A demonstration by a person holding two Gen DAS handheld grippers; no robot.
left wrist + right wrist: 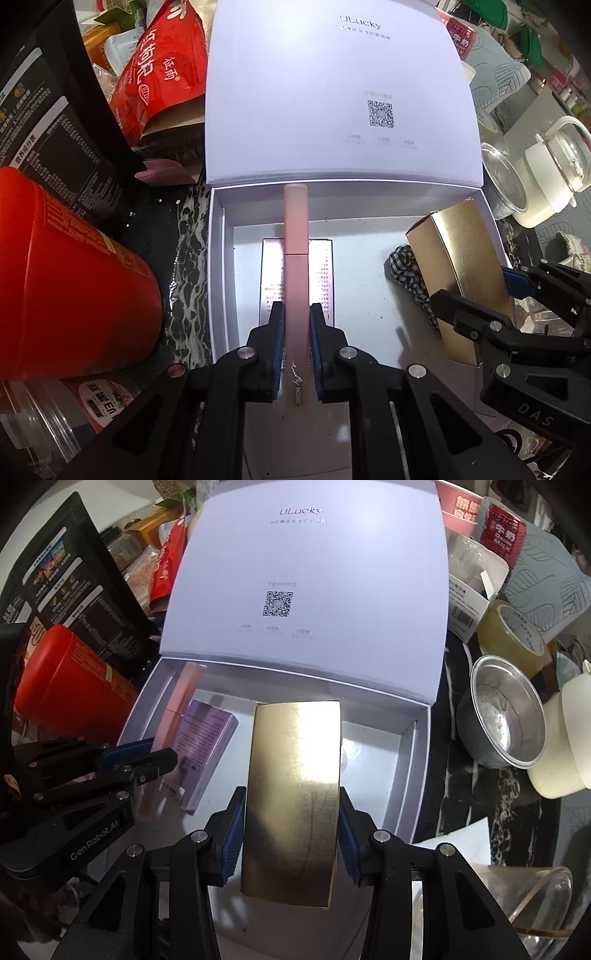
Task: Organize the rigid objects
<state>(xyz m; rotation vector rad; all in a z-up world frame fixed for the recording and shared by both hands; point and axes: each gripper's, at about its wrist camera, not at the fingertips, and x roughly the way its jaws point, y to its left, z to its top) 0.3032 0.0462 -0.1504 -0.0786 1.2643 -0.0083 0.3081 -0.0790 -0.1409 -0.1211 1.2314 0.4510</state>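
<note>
A pink tube (295,280), clamped between the left gripper (296,321)'s blue pads, hangs over the open white box (221,266), above a lilac carton (207,746) lying inside. The right gripper (291,834) is closed on a gold box (295,794) over the same box. Around it, a cluttered dark marbled counter (465,797) holds a red canister (66,295), a steel bowl (506,716) and a tape roll (517,635).

White box (419,775) right half floor bare; purple carton (207,746) occupies left; raised lid (306,572) blocks rear.
</note>
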